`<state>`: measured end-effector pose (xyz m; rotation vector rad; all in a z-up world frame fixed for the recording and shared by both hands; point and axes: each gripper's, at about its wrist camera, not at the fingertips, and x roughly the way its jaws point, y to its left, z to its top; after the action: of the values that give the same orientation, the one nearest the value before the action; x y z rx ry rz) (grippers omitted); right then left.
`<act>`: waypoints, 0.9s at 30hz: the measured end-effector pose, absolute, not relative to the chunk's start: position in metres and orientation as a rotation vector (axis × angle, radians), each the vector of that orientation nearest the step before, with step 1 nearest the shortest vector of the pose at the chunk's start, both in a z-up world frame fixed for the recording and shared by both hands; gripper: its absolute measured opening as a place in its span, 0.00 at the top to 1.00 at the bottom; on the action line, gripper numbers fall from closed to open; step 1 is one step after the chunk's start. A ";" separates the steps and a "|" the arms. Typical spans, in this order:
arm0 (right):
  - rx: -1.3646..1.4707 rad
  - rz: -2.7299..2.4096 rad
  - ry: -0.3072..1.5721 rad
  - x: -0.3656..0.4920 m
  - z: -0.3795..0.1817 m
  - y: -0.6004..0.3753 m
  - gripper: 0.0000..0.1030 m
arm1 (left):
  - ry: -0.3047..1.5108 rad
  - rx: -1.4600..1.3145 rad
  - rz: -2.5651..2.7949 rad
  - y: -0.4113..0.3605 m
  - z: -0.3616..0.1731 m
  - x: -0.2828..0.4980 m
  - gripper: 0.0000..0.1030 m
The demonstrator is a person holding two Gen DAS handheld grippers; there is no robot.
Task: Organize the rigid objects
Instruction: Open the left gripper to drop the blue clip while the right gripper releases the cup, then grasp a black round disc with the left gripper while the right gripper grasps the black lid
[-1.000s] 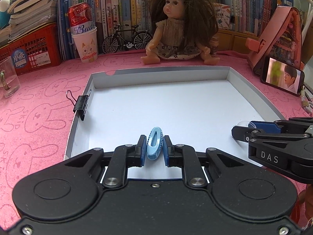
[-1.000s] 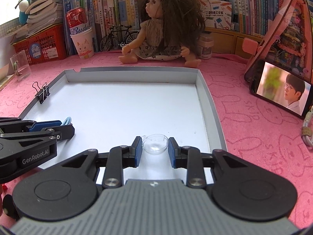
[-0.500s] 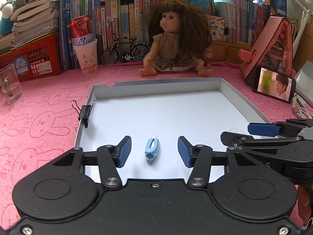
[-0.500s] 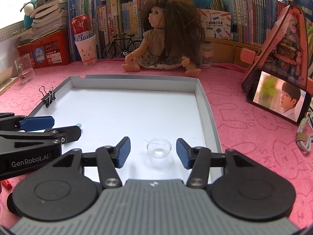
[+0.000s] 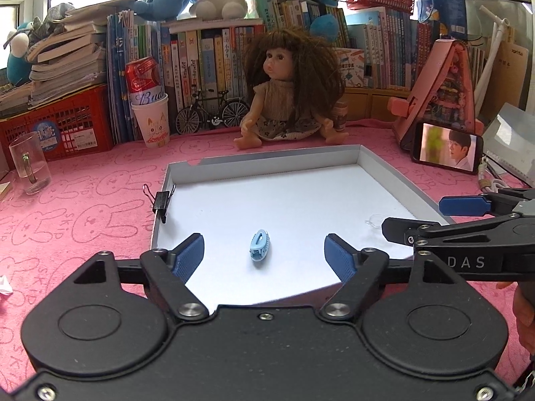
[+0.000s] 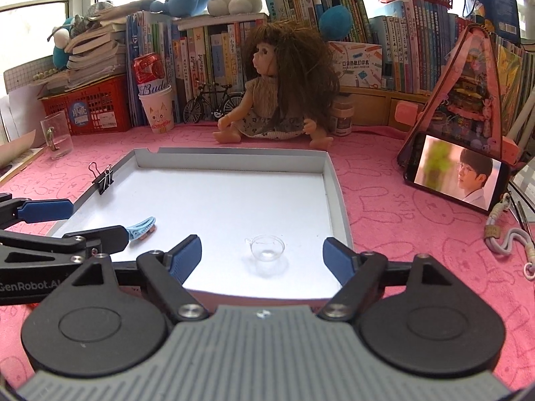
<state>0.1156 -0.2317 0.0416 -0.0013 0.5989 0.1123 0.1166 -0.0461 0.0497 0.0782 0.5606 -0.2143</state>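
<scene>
A small blue hair clip (image 5: 259,249) lies on the white floor of the shallow grey tray (image 5: 267,158), free of my left gripper (image 5: 264,257), whose jaws are opening wide around it without touching. A tiny clear glass cup (image 6: 267,249) stands in the tray near its right wall (image 6: 337,197). My right gripper (image 6: 262,255) hovers just behind the cup, jaws opening, pads apart from it. In the right wrist view the hair clip (image 6: 143,228) shows beside the left gripper's fingers (image 6: 97,234).
A black binder clip (image 5: 162,200) grips the tray's left wall. Behind the tray sit a doll (image 5: 287,93), a model bicycle (image 5: 212,112), a paper cup with a red can (image 5: 148,100), and books. A phone (image 5: 446,148) leans at right; a glass mug (image 5: 30,163) stands at left.
Both grippers let go: the left opened off the blue hair clip, the right off the clear cup. Both have drawn back and up, leaving the two things on the tray floor.
</scene>
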 end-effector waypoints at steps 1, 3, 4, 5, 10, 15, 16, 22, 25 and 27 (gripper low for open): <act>-0.003 0.112 0.594 0.112 0.042 -0.233 0.15 | 0.556 0.074 -0.215 -0.045 0.050 0.113 0.24; -0.001 0.115 0.588 0.106 0.043 -0.235 0.15 | 0.542 0.060 -0.213 -0.041 0.051 0.103 0.23; 0.002 0.117 0.586 0.102 0.043 -0.236 0.15 | 0.536 0.057 -0.209 -0.040 0.051 0.098 0.23; 0.004 0.120 0.582 0.098 0.043 -0.236 0.15 | 0.530 0.057 -0.207 -0.038 0.050 0.093 0.23; -0.015 0.122 0.563 0.076 0.039 -0.236 0.14 | 0.536 0.054 -0.217 -0.033 0.043 0.073 0.23; -0.038 0.155 0.560 0.053 0.032 -0.234 0.13 | 0.535 0.040 -0.225 -0.027 0.036 0.053 0.23; -0.049 0.174 0.567 0.049 0.029 -0.233 0.13 | 0.535 0.040 -0.228 -0.026 0.035 0.048 0.24; -0.143 0.204 0.547 0.026 0.021 -0.222 0.14 | 0.540 0.065 -0.259 -0.020 0.029 0.026 0.33; -0.181 0.194 0.554 0.019 0.018 -0.221 0.19 | 0.555 0.069 -0.275 -0.016 0.026 0.016 0.47; -0.196 0.188 0.563 0.016 0.016 -0.222 0.23 | 0.576 0.069 -0.293 -0.013 0.025 0.011 0.58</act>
<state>0.0164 -0.2222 0.0165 -0.1961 0.5632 0.1883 0.0106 -0.0131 0.0253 0.0693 0.5761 -0.2930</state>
